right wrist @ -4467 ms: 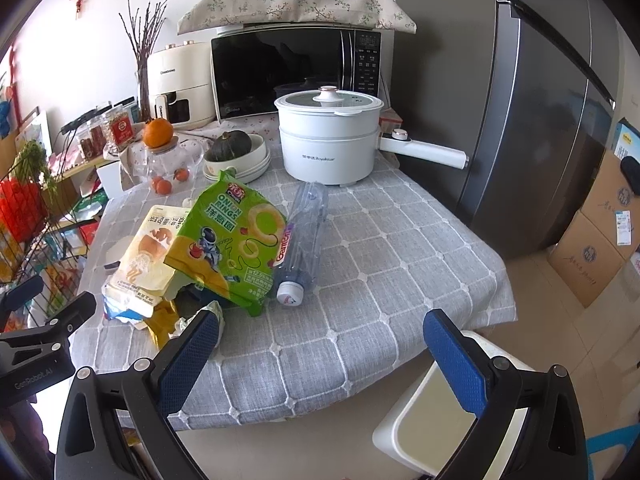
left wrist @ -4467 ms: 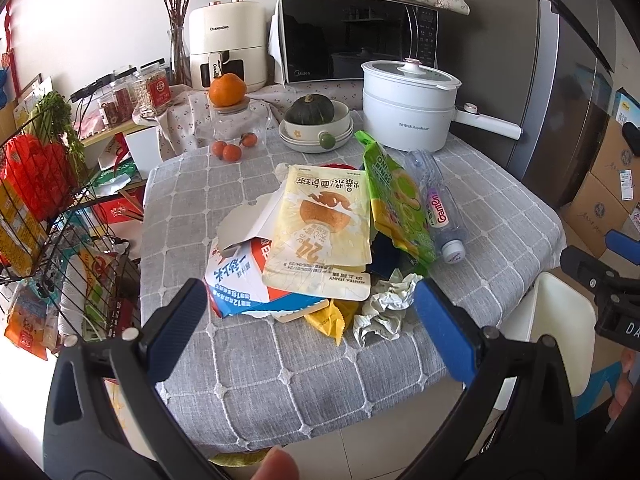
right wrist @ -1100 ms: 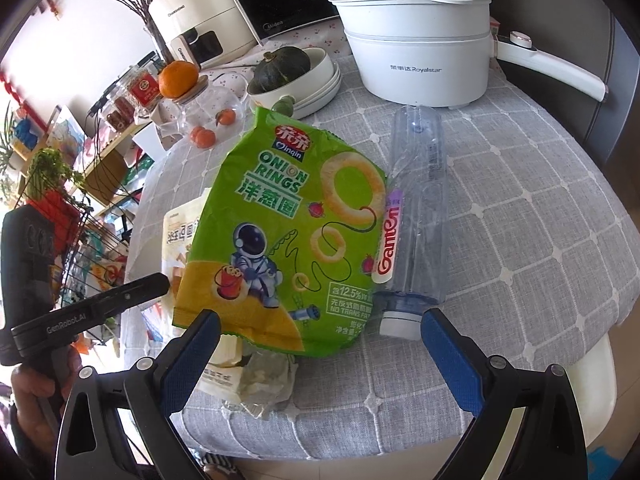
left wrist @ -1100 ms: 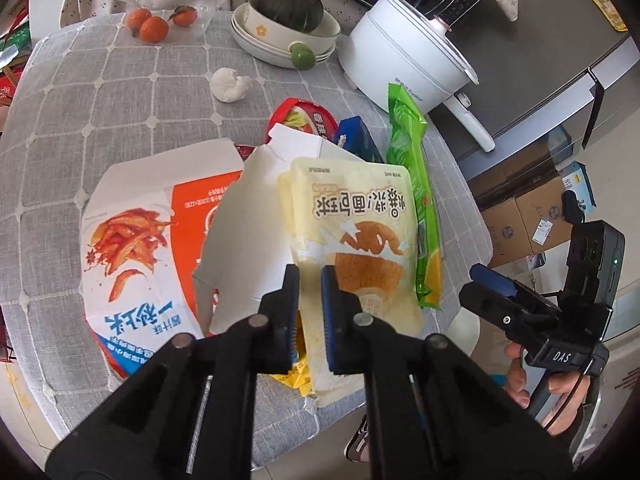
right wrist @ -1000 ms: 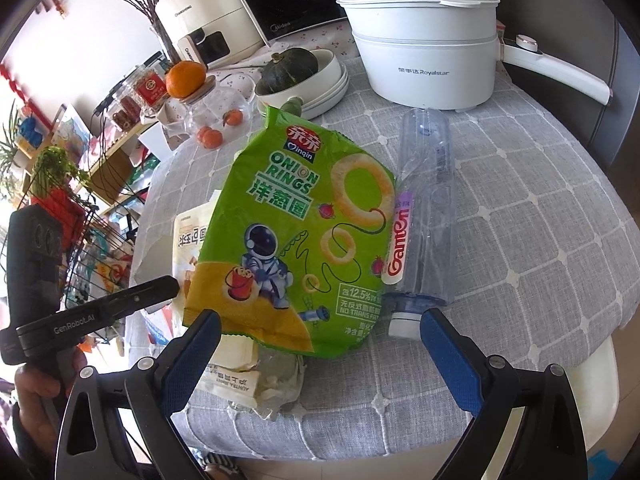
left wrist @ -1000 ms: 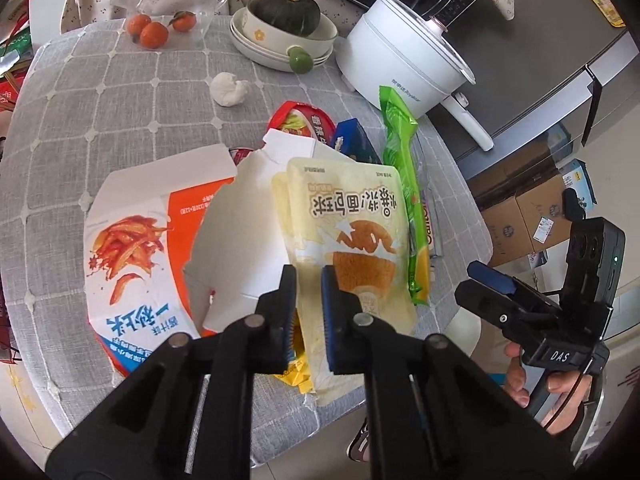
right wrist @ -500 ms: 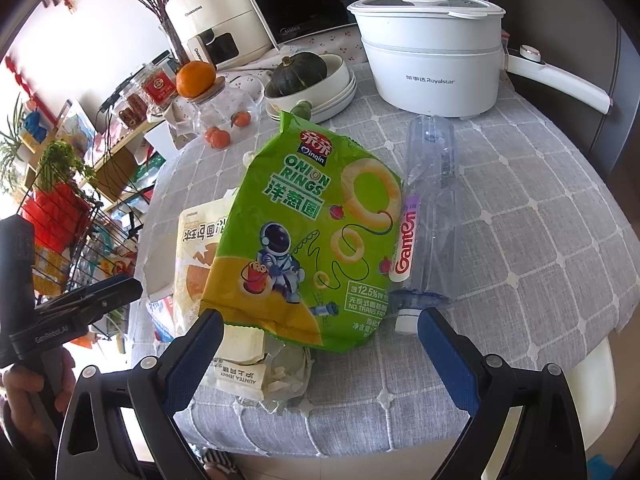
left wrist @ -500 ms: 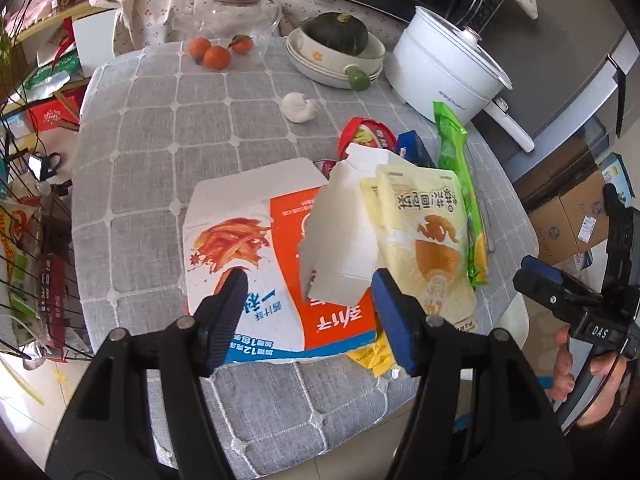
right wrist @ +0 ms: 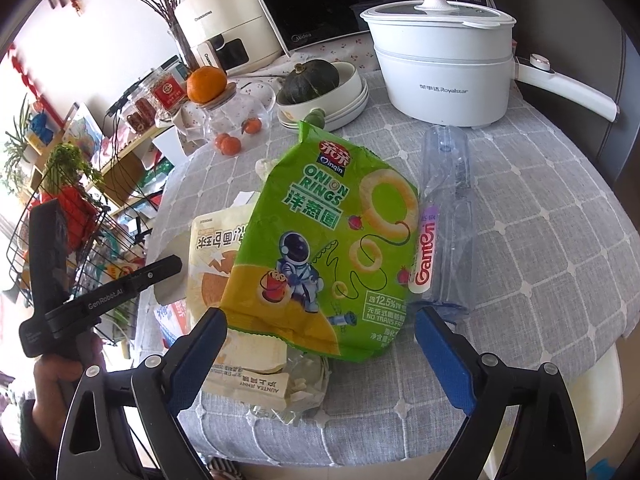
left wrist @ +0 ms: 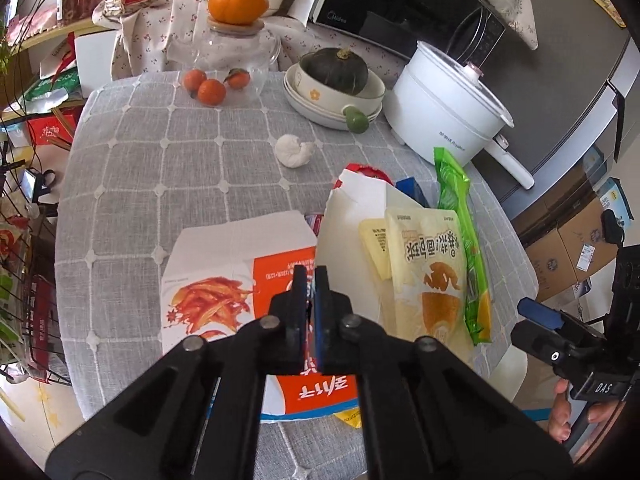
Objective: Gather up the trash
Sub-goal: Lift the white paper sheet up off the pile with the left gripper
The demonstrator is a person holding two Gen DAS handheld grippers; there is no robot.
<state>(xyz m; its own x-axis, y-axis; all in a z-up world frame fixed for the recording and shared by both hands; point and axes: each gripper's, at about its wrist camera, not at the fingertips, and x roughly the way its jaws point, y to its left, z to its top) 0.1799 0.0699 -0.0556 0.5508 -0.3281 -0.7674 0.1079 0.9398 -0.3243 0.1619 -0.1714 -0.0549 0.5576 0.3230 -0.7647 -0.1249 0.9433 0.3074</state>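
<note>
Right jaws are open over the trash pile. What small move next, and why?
Probably ease the right gripper down and close on the near edge of the green onion-rings snack bag: its jaws stand open just short of it, the bag lies topmost, and the left gripper is shut over the orange-and-white carton.

The left gripper (left wrist: 310, 280) hung over the orange-and-white carton (left wrist: 240, 280) on the grey checked tabletop (left wrist: 160, 168), its fingers (left wrist: 298, 292) having just closed together with nothing visibly pinched between them. Beside the carton lay a yellow bread bag (left wrist: 434, 268) and a green snack bag (left wrist: 460, 216). A crumpled white wad (left wrist: 294, 150) sat farther back.
</note>
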